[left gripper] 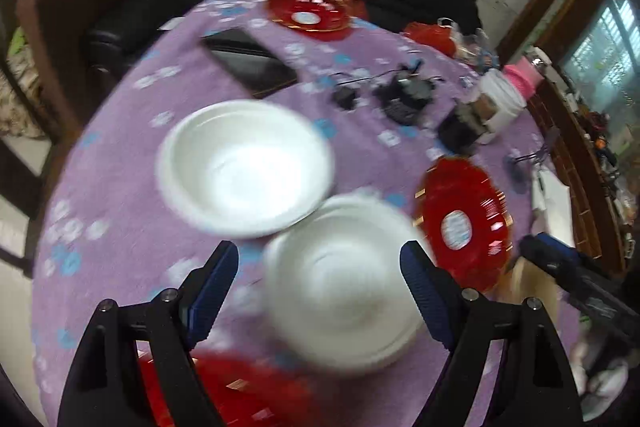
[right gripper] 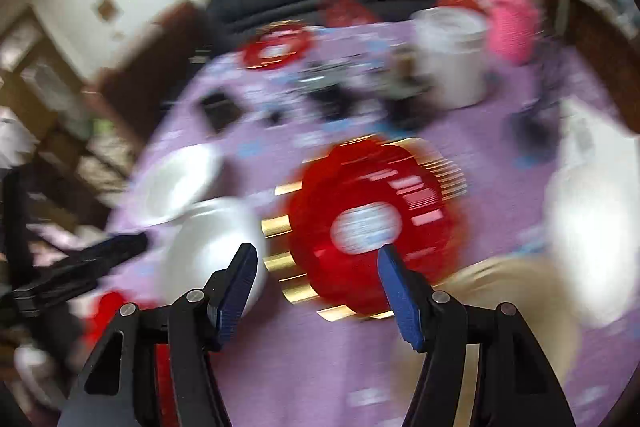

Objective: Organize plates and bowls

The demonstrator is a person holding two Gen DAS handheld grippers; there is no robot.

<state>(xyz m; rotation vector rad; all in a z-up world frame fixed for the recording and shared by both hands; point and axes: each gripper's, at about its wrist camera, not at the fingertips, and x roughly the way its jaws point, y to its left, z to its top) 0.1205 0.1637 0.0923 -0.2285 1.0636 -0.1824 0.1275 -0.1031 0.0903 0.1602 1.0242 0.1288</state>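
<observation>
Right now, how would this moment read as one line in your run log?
stage: approach | left hand-held gripper: open, empty, over white bowl | right hand-held gripper: open, empty, over red plate | surface: purple tablecloth | view: blurred

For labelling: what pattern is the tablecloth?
Purple tablecloth scattered with small white and blue flower-like prints, sharpest in the left wrist view.

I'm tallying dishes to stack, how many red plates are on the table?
3 clearly: one at the table's far edge, one to the right of the white bowls, and one at the near edge, blurred and partly hidden behind the left hand-held gripper. More may be hidden.
</observation>
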